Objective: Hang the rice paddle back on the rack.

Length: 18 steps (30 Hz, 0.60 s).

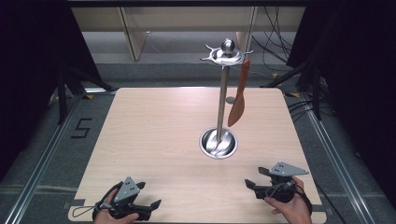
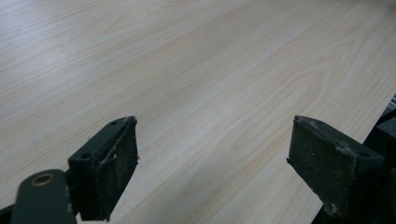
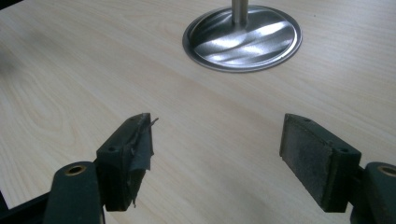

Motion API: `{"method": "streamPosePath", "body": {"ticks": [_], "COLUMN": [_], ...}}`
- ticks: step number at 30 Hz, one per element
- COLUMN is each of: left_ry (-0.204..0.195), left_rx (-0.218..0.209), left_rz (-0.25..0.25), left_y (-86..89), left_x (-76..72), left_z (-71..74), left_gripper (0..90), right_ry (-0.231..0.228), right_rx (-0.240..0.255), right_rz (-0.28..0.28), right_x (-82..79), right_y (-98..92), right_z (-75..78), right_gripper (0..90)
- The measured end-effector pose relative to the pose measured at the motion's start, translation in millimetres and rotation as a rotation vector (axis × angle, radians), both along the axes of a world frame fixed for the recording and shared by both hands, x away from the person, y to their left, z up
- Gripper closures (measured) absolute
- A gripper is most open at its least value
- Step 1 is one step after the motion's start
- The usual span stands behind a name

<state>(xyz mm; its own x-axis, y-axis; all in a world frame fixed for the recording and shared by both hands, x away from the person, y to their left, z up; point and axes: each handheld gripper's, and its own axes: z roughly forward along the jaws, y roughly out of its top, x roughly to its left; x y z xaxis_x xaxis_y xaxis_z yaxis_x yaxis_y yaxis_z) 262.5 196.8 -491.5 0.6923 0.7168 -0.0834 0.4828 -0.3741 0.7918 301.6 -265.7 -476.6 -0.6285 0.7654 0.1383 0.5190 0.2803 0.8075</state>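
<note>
Left gripper (image 1: 152, 205) at lower left of the table (image 1: 154, 130), jaws spread, empty. Right gripper (image 1: 254, 178) at lower right, jaws spread, empty. Orange spatula (image 1: 238, 100) hangs from the steel utensil stand (image 1: 220, 116), centre right, well apart from both.

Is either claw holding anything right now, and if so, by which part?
Nothing is held. The left claw and the right claw are both open over bare table; the orange spatula hangs on the stand, untouched.
</note>
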Motion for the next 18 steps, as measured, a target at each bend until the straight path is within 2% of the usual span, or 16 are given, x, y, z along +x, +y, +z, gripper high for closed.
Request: {"method": "streamPosePath", "body": {"ticks": [1,4,6,7,8,9,11,12,13,14,15,16,18], "left_ry": [0.001,0.001,0.000,0.000,-0.002,-0.003,0.000,0.000,0.001,0.002,-0.003,-0.001,-0.001], "left_rx": [-0.009,-0.009,-0.003,-0.002,-0.003,-0.002,0.002,0.029,0.032,0.020,0.038,0.019,0.020], "left_rz": [0.002,0.000,0.000,0.003,0.002,0.001,0.003,-0.007,-0.007,-0.007,-0.013,-0.001,-0.001], "left_y": [-0.3,-0.5,-0.1,-0.1,-0.1,-0.1,-0.1,1.4,1.5,0.9,2.0,0.7,0.7], "left_x": [-0.1,0.1,-0.1,-0.3,-0.1,-0.1,-0.4,0.1,0.0,-0.3,0.3,0.0,0.0], "left_z": [-0.3,-0.7,-0.2,-0.1,-0.2,-0.3,-0.3,0.2,0.3,0.2,0.6,-0.2,-0.2], "left_gripper": [15.1,15.1,15.2,15.1,15.2,15.2,15.1,15.1,15.2,15.1,15.2,15.2,15.1], "right_ry": [-0.017,0.004,-0.021,0.006,-0.019,0.002,-0.024,-0.026,-0.029,-0.005,-0.009,-0.023,-0.028], "right_rx": [-0.011,0.004,-0.013,-0.010,-0.015,-0.004,-0.020,-0.027,-0.018,-0.002,0.003,-0.013,-0.018], "right_rz": [0.010,-0.015,0.006,-0.009,0.003,-0.015,0.004,0.001,-0.007,-0.028,-0.024,-0.020,-0.003], "right_x": [0.3,-5.7,-5.4,-8.5,-7.1,-10.0,-8.7,-9.2,-10.0,-12.1,-12.0,-11.4,-10.9], "right_y": [-1.6,0.3,-1.2,-0.6,-2.1,-0.7,-3.5,-4.4,-4.9,-4.1,-4.7,-6.4,-7.4], "right_z": [-0.8,-1.9,-3.1,-2.8,-4.2,-4.3,-5.3,-5.0,-5.5,-5.2,-5.6,-5.6,-6.6], "right_gripper": [26.6,26.6,26.6,26.6,26.6,26.6,26.8,26.9,26.8,26.8,26.8,26.8,26.8]}}
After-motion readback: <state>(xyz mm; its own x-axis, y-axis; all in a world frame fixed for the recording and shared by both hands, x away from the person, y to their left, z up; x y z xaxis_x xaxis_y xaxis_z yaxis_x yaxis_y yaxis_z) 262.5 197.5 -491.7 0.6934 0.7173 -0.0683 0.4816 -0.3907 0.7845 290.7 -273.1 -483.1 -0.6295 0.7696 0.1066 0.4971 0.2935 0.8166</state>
